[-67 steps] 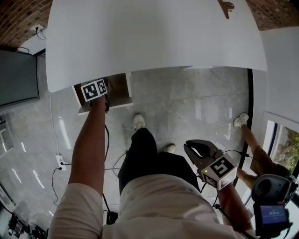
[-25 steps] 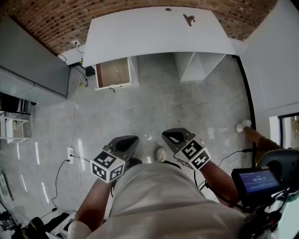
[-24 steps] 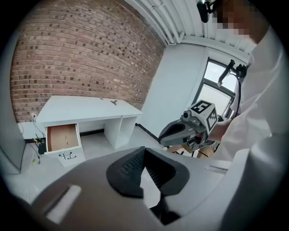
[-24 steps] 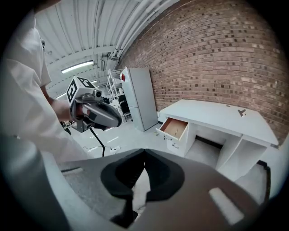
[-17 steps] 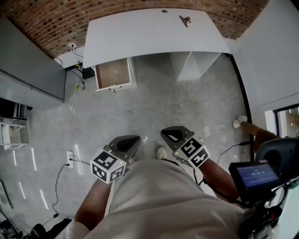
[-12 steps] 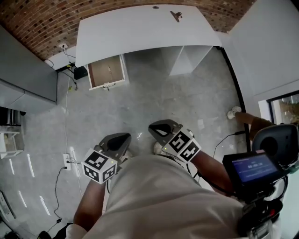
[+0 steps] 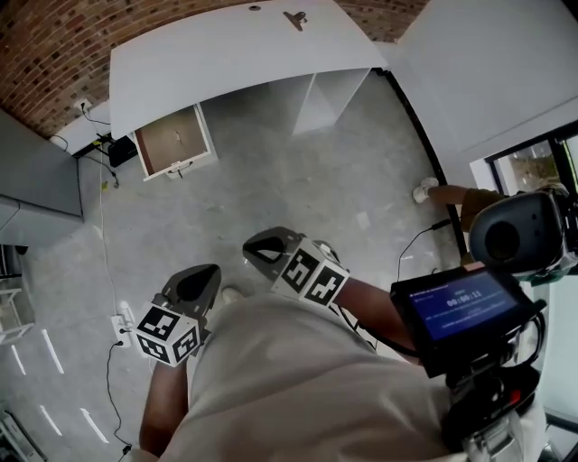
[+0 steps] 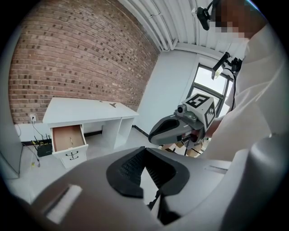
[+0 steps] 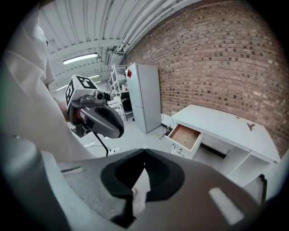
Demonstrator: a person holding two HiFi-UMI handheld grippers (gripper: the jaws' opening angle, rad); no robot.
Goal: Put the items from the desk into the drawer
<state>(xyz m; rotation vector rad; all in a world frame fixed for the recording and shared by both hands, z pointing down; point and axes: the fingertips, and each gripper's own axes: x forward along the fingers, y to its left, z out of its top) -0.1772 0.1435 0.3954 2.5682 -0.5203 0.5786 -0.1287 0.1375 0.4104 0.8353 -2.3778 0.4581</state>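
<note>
**Op A:** Fingers status, both sides?

**Op B:** L gripper: fingers clenched tip to tip, nothing btwn them. R gripper: same, pressed together, empty. I've got both low by the person's torso, side by side, well apart from the surface.

**Op A:** And the task stuff?

**Op B:** I see one small dark item on the white surface, near the wall-side edge, toward the right end. The drawer is open at the left end. A thin small thing lies on its brown bottom; can't tell what it is.

**Op A:** Surroundings?

**Op B:** Grey floor and a brick wall behind the surface. A camera w/ lit screen shows at right in my head view.
</note>
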